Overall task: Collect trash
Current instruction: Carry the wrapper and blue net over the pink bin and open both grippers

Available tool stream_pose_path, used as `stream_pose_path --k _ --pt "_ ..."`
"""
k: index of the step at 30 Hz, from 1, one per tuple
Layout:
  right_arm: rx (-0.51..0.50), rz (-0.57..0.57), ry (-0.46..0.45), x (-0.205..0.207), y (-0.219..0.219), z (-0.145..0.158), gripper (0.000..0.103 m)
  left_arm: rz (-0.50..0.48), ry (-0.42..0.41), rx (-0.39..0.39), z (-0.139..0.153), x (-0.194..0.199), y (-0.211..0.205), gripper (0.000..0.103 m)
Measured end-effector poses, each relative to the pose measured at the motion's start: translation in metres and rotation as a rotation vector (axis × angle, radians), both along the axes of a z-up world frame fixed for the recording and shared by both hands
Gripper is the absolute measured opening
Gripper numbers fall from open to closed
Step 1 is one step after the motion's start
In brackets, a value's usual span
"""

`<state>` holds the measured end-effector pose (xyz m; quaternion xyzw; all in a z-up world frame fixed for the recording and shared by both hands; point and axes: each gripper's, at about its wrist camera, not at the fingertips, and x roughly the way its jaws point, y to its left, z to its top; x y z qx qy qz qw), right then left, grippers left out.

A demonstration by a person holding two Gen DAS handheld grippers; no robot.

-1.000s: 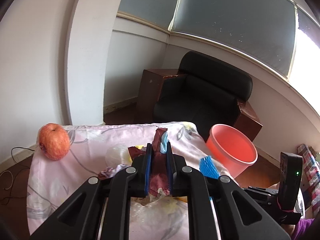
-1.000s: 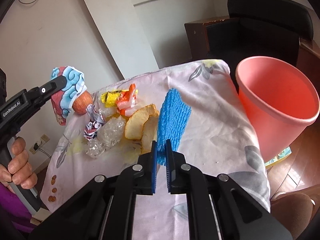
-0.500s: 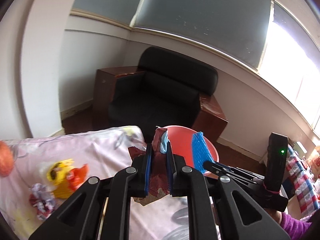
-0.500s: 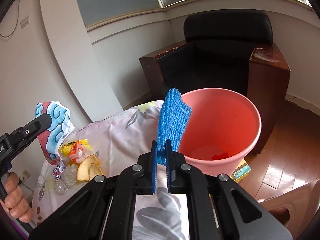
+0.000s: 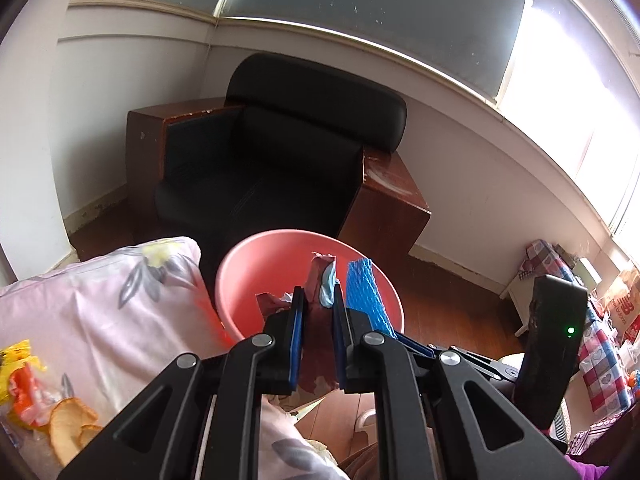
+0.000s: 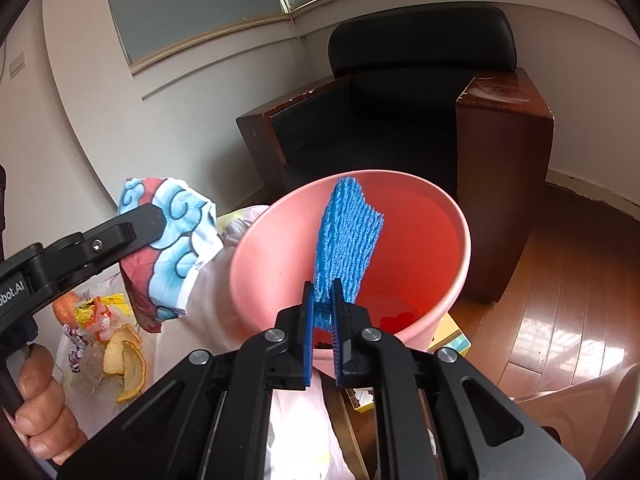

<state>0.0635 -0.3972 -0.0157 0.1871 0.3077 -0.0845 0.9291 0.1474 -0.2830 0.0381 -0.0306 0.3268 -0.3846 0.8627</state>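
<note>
The blue foam net (image 6: 346,240) stands upright over the open mouth of the pink bucket (image 6: 264,248), its lower end pinched between the blue pads of the right hand-held gripper (image 6: 322,312), which is clenched on it. From the left wrist view the same net (image 5: 364,296) shows against the bucket's inner wall (image 5: 256,276).

Just left of the bucket's rim, the left hand-held gripper (image 5: 318,312) is clamped on a crumpled wrapper (image 6: 168,248), dark red with pale blue cloud swirls; in the left wrist view the wrapper (image 5: 318,280) sticks up between the pads, in front of the bucket's mouth. A hand (image 6: 40,404) grips that gripper's handle at the lower left edge.

Some red scraps (image 6: 396,318) lie at the bucket's bottom.

Left of the bucket, the counter (image 5: 100,300) wears a pale pink flowered cloth. On it, farther left, lie more litter: dried fruit peel (image 6: 124,360), a yellow and orange wrapper (image 6: 100,312), crinkled clear plastic (image 6: 90,368), and an apple (image 6: 66,308) partly hidden behind them.

Behind the bucket stands a black armchair (image 6: 404,92) with brown wooden sides, on a wooden floor (image 6: 568,288).
</note>
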Motion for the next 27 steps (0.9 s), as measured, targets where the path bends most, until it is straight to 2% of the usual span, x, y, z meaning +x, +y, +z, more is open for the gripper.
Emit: stream_pose_path --k 9,12,13,15,17,19,24,27 --pt "0.011 -0.023 0.013 0.006 -0.020 -0.012 0.008 -0.010 0.026 0.048 -0.020 0.018 -0.039 0.015" --pt "0.035 -0.032 0.023 0.009 -0.028 -0.016 0.008 0.001 0.031 0.058 -0.023 0.021 -0.045 0.028" --pt "0.042 -0.033 0.023 0.010 -0.031 -0.017 0.009 0.004 0.031 0.061 -0.023 0.022 -0.046 0.036" --pt "0.043 -0.037 0.020 0.010 -0.032 -0.017 0.012 0.010 0.025 0.059 -0.023 0.023 -0.046 0.040" --pt "0.043 -0.033 0.010 0.009 -0.033 -0.017 0.027 0.012 0.022 0.059 -0.023 0.023 -0.044 0.042" --pt "0.039 -0.031 0.004 0.008 -0.032 -0.016 0.031 0.019 0.020 0.060 -0.021 0.023 -0.042 0.043" --pt "0.037 -0.023 -0.002 0.004 -0.028 -0.012 0.033 0.041 0.020 0.051 -0.014 0.020 -0.027 0.045" --pt "0.027 -0.016 -0.013 -0.003 -0.018 -0.006 0.033 0.058 0.002 0.046 -0.006 0.013 -0.012 0.049"
